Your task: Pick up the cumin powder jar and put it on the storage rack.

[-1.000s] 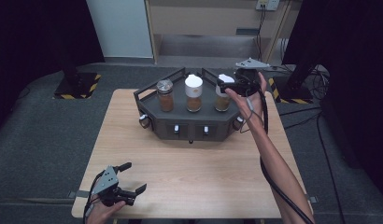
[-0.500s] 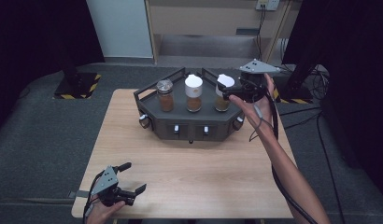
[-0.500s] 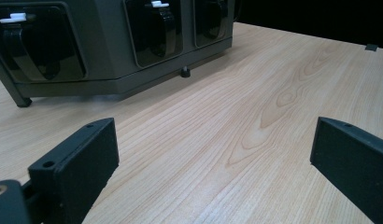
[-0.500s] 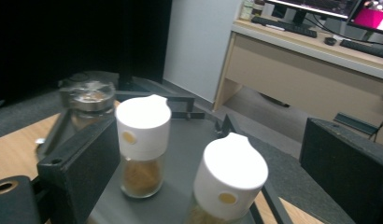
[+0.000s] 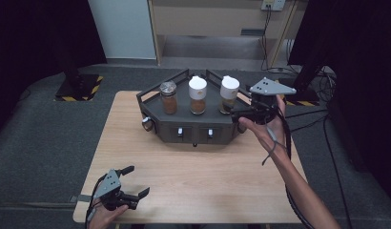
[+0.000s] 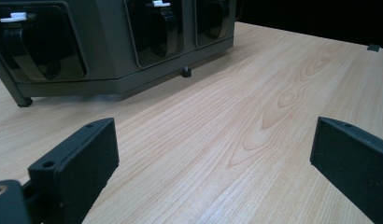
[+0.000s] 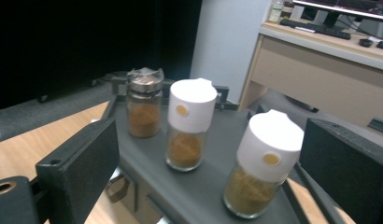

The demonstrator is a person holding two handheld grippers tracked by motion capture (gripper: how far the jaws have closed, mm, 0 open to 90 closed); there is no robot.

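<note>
A dark grey rack (image 5: 184, 125) stands at the table's far middle with three spice jars on top. The silver-lidded jar (image 5: 168, 97) is on the left, a white-capped jar (image 5: 197, 95) in the middle, another white-capped jar (image 5: 229, 94) on the right. My right gripper (image 5: 237, 113) hovers just right of that right jar, open and holding nothing. In the right gripper view the right gripper (image 7: 208, 154) has its jaws wide apart, with the right jar (image 7: 262, 163) nearest. Down at the near left corner, my left gripper (image 5: 136, 181) rests open over the wood.
The rack's front face (image 6: 110, 46) has recessed slots with white toggles (image 5: 180, 131). The wooden table (image 5: 208, 176) lies bare between rack and near edge. Dark floor surrounds it. A desk (image 7: 320, 60) and cables (image 5: 322, 81) sit beyond the far side.
My right gripper has drawn back to the right and toward the near side, away from the right jar. The left gripper has stayed put.
</note>
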